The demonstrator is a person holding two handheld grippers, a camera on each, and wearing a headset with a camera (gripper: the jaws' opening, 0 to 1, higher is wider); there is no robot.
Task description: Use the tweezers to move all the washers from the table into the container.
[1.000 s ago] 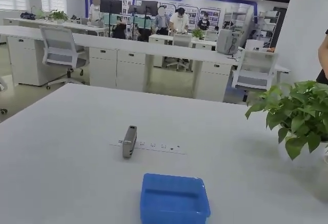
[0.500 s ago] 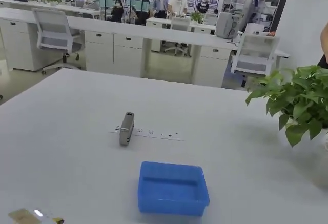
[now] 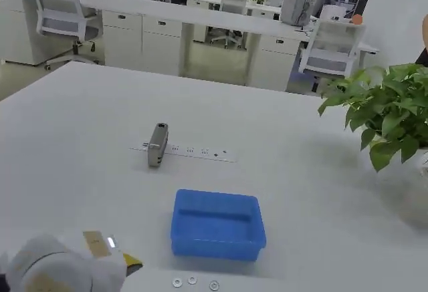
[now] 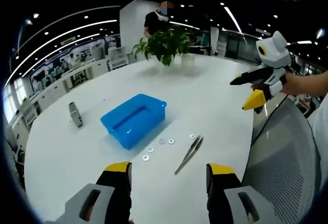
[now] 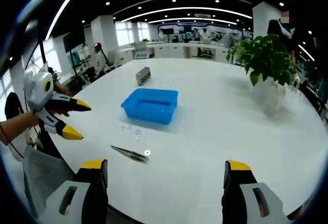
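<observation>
Washers [image 4: 163, 142] lie scattered on the worktop [image 4: 215, 101] just beside the blue tub [image 4: 141, 131], at its near wall, with tweezers [image 4: 188, 155] a little past them, untouched. Left tongs [image 4: 169, 168] and right tongs [image 5: 165, 165] both hang spread and empty, back from the tub, likely readying to take the tweezers.

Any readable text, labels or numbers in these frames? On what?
Nothing legible in any view.
No label shows on the blue container.
Marks on the socket strip: too small to read.
Print on the wall boards at the back: blurred, unreadable.
</observation>
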